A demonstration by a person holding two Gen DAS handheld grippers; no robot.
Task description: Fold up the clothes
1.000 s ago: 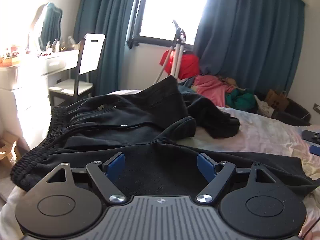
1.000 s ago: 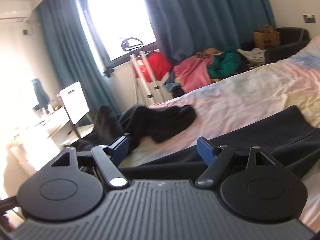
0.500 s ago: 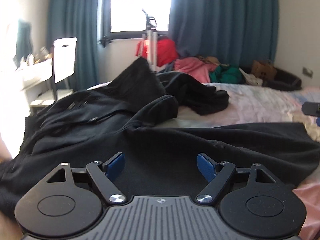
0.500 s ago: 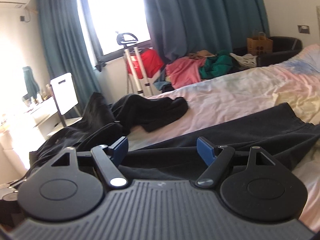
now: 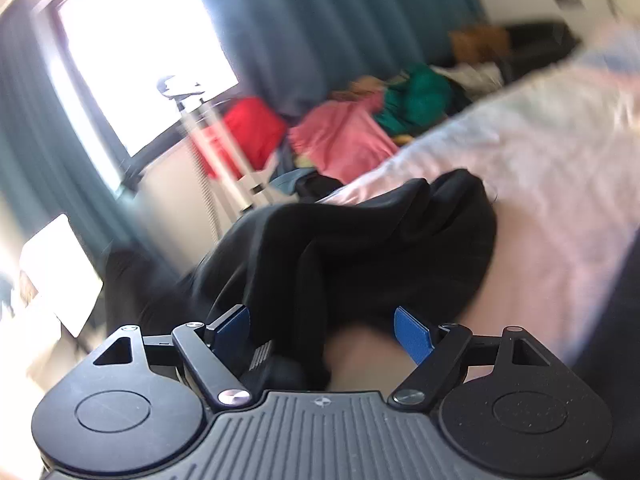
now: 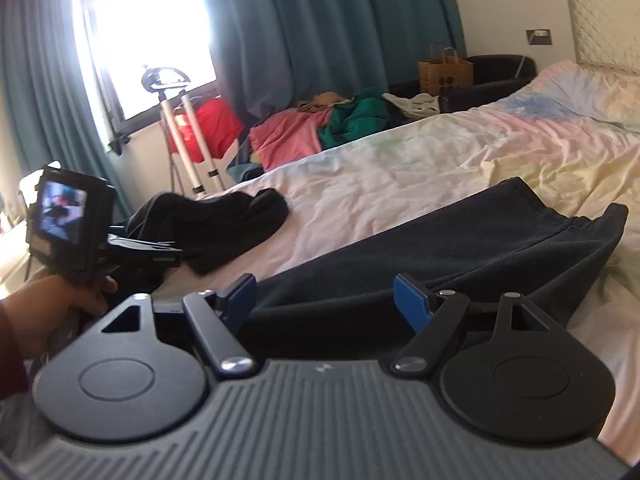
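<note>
A black garment (image 5: 360,252) lies bunched on the pale bed sheet (image 5: 560,184); in the right wrist view it shows further off (image 6: 224,228). A flat dark navy garment (image 6: 460,248) lies on the bed just ahead of my right gripper (image 6: 324,300), which is open and empty above its near edge. My left gripper (image 5: 322,330) is open and empty, low over the black garment; the left wrist view is blurred. The left gripper's body (image 6: 76,224), held in a hand, shows at the left of the right wrist view.
Pink (image 6: 288,136), green (image 6: 356,116) and red (image 6: 208,128) clothes are piled beyond the bed's far side by a white stand (image 6: 188,136). Teal curtains (image 6: 320,24) and a bright window lie behind. A paper bag (image 6: 444,72) stands on a dark seat.
The left gripper has swung right and tilted, from over the flat dark garment to over the bunched black garment. The right gripper shifted slightly forward. Both stayed open.
</note>
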